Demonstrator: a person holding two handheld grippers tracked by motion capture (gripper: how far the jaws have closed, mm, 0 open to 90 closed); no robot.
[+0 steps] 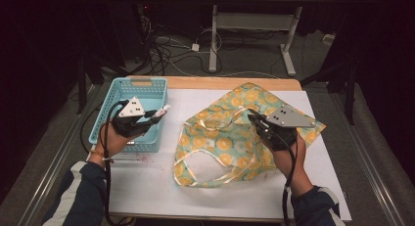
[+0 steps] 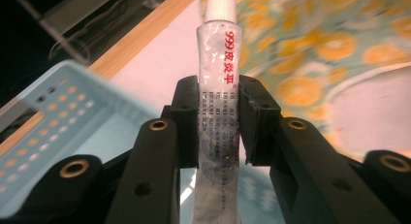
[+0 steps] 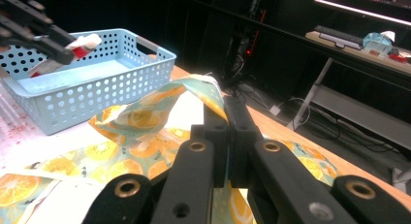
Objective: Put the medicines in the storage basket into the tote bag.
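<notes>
I've got the left gripper (image 1: 157,113) clamped on a white ointment tube (image 2: 216,107), jaws partly closed and pressing its flattened body from both sides, the cap end sticking out past the tips. In the high view that tube (image 1: 163,109) hangs over the right-hand wall of the light blue perforated basket (image 1: 110,108), just at its edge, on the side facing the bag. From the right gripper view I can see the tube (image 3: 83,42) above the basket (image 3: 87,83), lifted off its floor. My right gripper (image 1: 253,119) is pinched fully together on the rim of the lemon-print tote bag (image 1: 230,138), which lies on the white table cover (image 1: 147,187) well to the right of the basket; in the right gripper view the fabric strip (image 3: 203,90) rises right into the closed jaws, so the bag's mouth is held up and open toward the basket. So, as I read it: tube picked and out of the basket, bag opening held ready. What's left is carrying the tube across to the bag, getting it inside the mouth and letting go. I can't tell whether anything is already in the bag, or whether more items wait in the basket.
</notes>
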